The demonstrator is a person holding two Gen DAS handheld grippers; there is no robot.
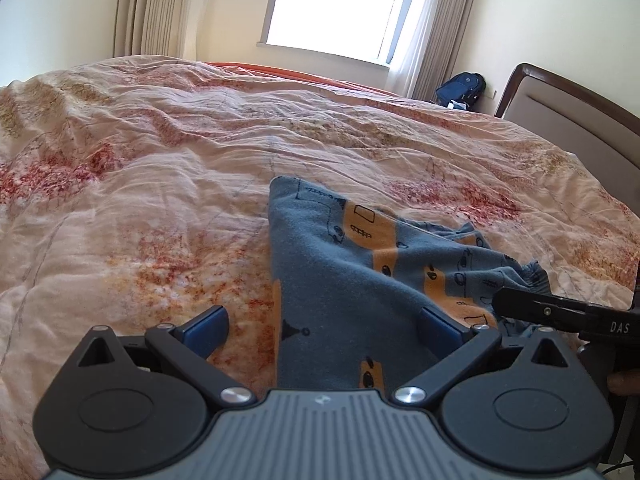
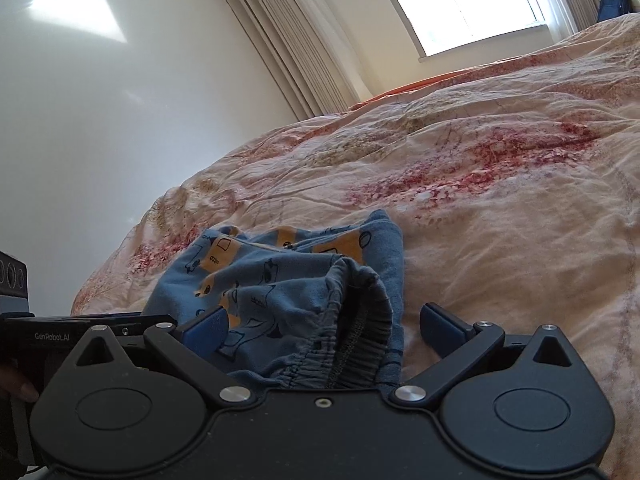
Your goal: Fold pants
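Note:
A pair of blue pants [image 1: 340,264] with orange patches and small black drawings lies bunched on a floral bedspread [image 1: 160,160]. My left gripper [image 1: 324,330] is open, its blue pads wide apart, and one edge of the cloth runs between them unclamped. In the right wrist view the pants [image 2: 280,288] show their gathered elastic waistband [image 2: 352,344], which sits between the spread fingers of my open right gripper [image 2: 326,328]. The two grippers are close together: the right one's black finger [image 1: 560,312] reaches in at the left view's right edge.
The wrinkled bedspread [image 2: 500,220] stretches far on all sides. A padded headboard [image 1: 568,120] stands at the right, a dark backpack [image 1: 460,88] by the curtains below the window [image 1: 340,4]. A white wall [image 2: 100,120] borders the bed's far side.

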